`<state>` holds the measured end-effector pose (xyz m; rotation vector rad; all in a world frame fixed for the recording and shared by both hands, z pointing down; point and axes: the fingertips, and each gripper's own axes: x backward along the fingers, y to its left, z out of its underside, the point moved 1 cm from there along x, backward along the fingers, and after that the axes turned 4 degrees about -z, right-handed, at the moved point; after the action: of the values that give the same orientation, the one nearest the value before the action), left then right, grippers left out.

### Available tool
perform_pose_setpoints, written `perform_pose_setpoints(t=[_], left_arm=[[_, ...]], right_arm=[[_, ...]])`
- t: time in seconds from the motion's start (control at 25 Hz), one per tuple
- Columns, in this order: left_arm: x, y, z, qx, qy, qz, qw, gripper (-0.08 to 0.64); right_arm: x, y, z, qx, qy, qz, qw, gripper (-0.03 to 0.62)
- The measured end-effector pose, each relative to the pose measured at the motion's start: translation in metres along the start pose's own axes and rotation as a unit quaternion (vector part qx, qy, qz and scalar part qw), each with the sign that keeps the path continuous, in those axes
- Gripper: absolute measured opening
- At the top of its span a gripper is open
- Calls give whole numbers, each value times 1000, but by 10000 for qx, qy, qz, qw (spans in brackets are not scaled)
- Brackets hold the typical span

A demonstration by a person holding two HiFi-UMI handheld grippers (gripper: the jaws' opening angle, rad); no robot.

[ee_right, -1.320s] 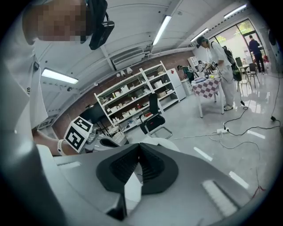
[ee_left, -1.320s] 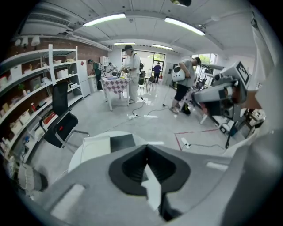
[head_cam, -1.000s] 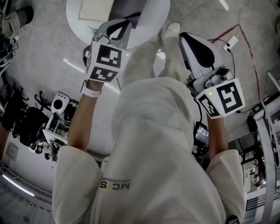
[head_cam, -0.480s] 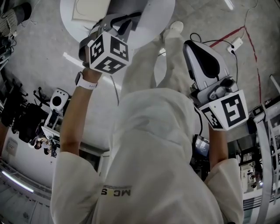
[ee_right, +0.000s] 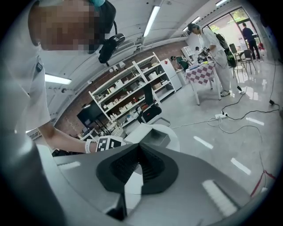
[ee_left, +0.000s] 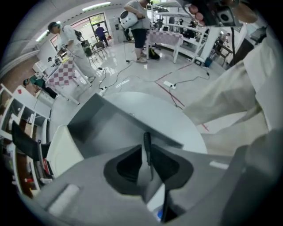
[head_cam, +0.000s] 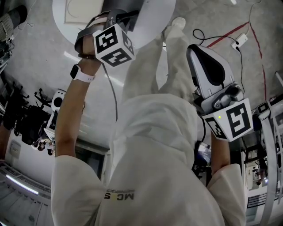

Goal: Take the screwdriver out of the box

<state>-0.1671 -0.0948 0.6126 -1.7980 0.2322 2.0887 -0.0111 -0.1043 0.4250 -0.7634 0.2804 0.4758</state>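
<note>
A grey open box stands on a round white table. My left gripper reaches out over the table's near side, at the box. In the left gripper view its jaws stand close together with only a narrow slit. A thin dark rod, probably the screwdriver, runs along that slit. I cannot tell whether it is gripped or lies in the box beyond. My right gripper hangs beside my body, shut and empty.
A white flat tray lies on the table left of the box. Cables and a power strip trail over the grey floor. Shelves and equipment stand at the floor's left and right edges. Several people work at far tables.
My left gripper has moved forward from chest height to over the table by the box, and its marker cube has turned. The right gripper has barely shifted.
</note>
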Motion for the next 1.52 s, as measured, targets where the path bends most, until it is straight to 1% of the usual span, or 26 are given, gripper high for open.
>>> perform_pose_setpoints(t=[0.08, 0.16, 0.32, 0.48, 0.6, 0.68, 0.8, 0.92, 1.04, 1.16, 1.36, 1.52], left_arm=[[-9, -3, -4, -251, 164, 51, 9995, 63], [-14, -3, -6, -380, 263, 100, 9989, 63], [-27, -2, -2, -428, 354, 218, 9982, 63], [-41, -4, -2, -491, 540, 251, 9970, 64], [-45, -6, -6, -501, 608, 292, 9965, 66], [-44, -5, -2, -517, 656, 309, 9960, 69], [-41, -1, 5, -449, 717, 322, 9959, 69], [-40, 2, 5, -315, 740, 306, 9963, 64], [-39, 2, 5, -117, 778, 268, 9965, 64], [-39, 3, 4, -31, 807, 202, 9965, 64], [-32, 11, -2, 194, 672, 134, 9975, 64], [-27, 15, -6, 280, 608, 55, 9977, 64]], right_arm=[[6, -7, 1, -42, -13, 32, 10000, 0], [7, -10, 0, -71, -15, 51, 10000, 0], [-1, -13, 1, -107, -29, 80, 9999, 0], [6, -24, 4, -180, -83, 127, 9997, 0], [10, -29, 4, -218, -83, 180, 9996, 0], [8, -26, 1, -221, -106, 195, 9995, 0], [4, -20, -3, -222, -138, 180, 9995, 0], [6, -19, -2, -215, -132, 183, 9995, 0], [8, -18, 0, -43, -69, 237, 9997, 0], [11, -15, 1, 110, -43, 245, 9996, 0], [14, -11, -3, 142, -102, 241, 9996, 0], [16, -10, -6, 196, -153, 263, 9993, 0]])
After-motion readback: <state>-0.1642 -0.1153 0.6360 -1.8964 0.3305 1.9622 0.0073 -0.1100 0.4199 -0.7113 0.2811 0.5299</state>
